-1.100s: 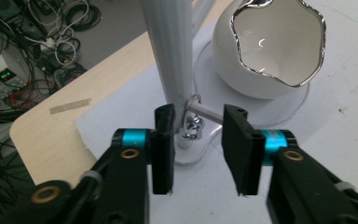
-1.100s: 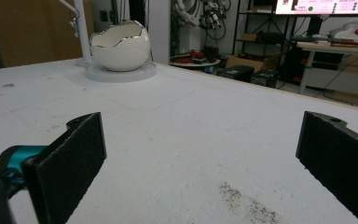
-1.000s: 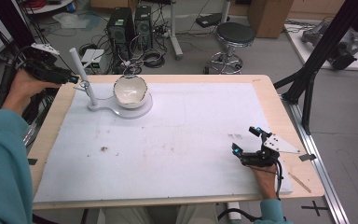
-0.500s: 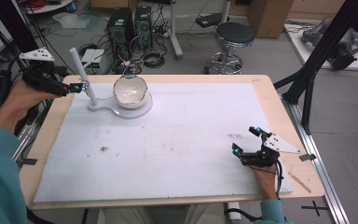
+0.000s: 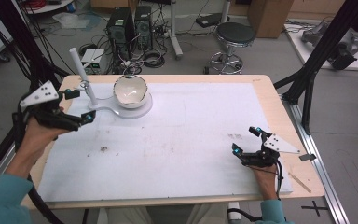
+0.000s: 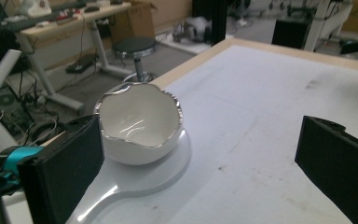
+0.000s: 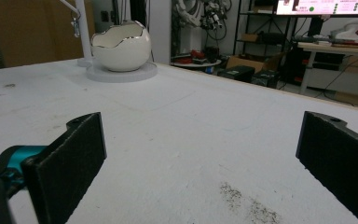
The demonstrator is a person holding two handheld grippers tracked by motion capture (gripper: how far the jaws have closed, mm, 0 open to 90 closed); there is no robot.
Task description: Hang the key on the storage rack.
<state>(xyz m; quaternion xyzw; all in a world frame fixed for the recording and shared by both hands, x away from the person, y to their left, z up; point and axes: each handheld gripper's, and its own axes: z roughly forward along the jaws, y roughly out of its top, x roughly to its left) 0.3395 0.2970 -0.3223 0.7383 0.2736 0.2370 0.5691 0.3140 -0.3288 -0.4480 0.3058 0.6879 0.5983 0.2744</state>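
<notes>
High view: left gripper (image 5: 77,106) level, jaws wide.

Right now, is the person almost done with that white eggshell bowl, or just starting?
Looks like just starting. Nothing shows as finished: the eggshell bowl sits untouched on its white stand by the white post. In hand: the left gripper, jaws open and holding nothing, is beside the stand. The right gripper waits open and apart. Any grasp is still to do.

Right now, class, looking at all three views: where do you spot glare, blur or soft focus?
Left gripper view: bright streaks of glare inside the bowl and on its glossy base; the near jaws look soft. Right gripper view: jaws blurred, bowl fairly sharp. High view: even light, slightly soft throughout.
</notes>
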